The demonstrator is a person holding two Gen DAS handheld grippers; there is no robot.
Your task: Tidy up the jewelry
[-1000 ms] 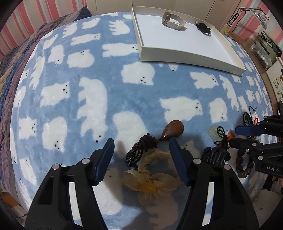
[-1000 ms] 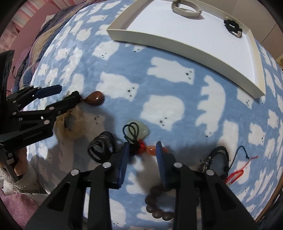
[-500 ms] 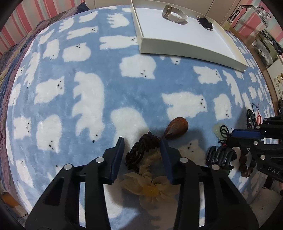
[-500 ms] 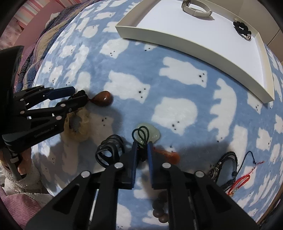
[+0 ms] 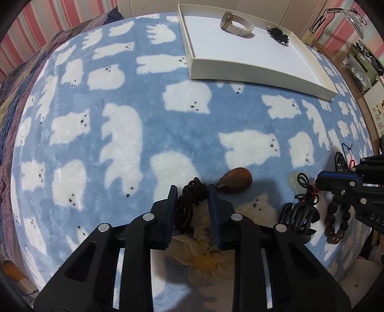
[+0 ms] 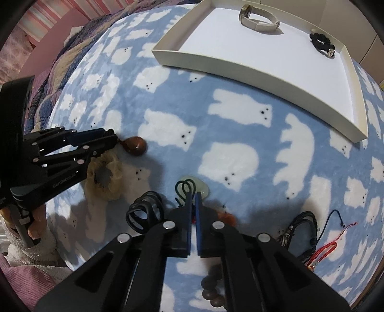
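A brown teardrop pendant (image 5: 236, 180) lies on the polar-bear blanket, its black braided cord (image 5: 192, 199) bunched between my left gripper's (image 5: 191, 192) fingers. Those jaws are closing and the pads touch the cord on both sides. From the right wrist view the left gripper (image 6: 112, 136) sits at the pendant's (image 6: 135, 146) tip. My right gripper (image 6: 193, 195) is shut on the dark cord of a pale jade pendant (image 6: 204, 188), whose loop pokes out above the fingertips. A white tray (image 5: 252, 75) at the far side holds a beige watch (image 5: 236, 21) and a black scrunchie (image 5: 278, 34).
A cream flower scrunchie (image 5: 204, 254) lies under the left gripper. A black hair claw (image 6: 144, 211), a wooden bead bracelet (image 5: 336, 220), a black leather bracelet (image 6: 302, 225) and a red string (image 6: 328, 247) lie near the blanket's front edge. A person's hand (image 6: 36, 230) grips the left tool.
Both pairs of jaws have narrowed. The left fingers came in around the black cord. The right fingers went from a small gap to shut on the jade pendant's cord.
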